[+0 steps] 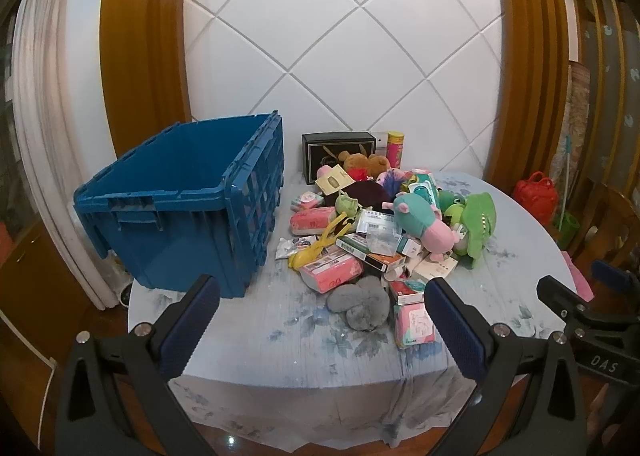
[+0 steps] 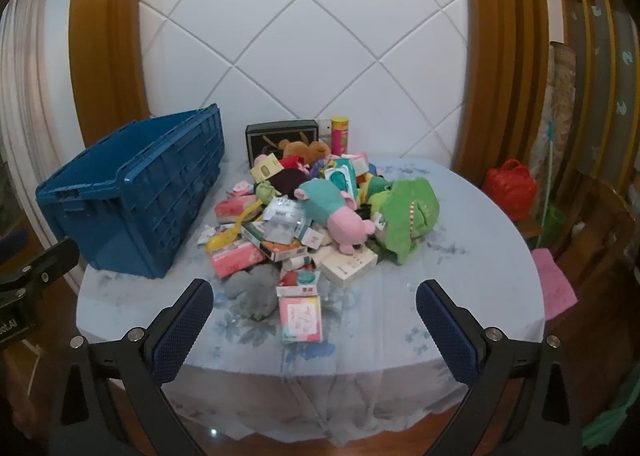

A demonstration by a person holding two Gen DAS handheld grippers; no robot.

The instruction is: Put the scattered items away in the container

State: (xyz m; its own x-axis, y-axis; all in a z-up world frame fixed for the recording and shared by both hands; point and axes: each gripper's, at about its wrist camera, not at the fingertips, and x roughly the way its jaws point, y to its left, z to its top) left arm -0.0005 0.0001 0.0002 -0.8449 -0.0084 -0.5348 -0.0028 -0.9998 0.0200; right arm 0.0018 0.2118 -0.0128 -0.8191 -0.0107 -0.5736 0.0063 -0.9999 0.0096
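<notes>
Both jaws: left gripper (image 1: 322,326) and right gripper (image 2: 314,330) gape wide, holding nothing | items: pile (image 1: 384,223) heaped mid-frame on bench (image 1: 280,340), right of blue crate (image 1: 180,203) at left | crate inside: contents hidden | risk: grey plush (image 1: 360,302) is soft, may slip; tugging buried boxes could topple pile

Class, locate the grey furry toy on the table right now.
In both wrist views the grey furry toy lies at the pile's near edge, right of the blue crate, touching a pink tissue pack.
</notes>
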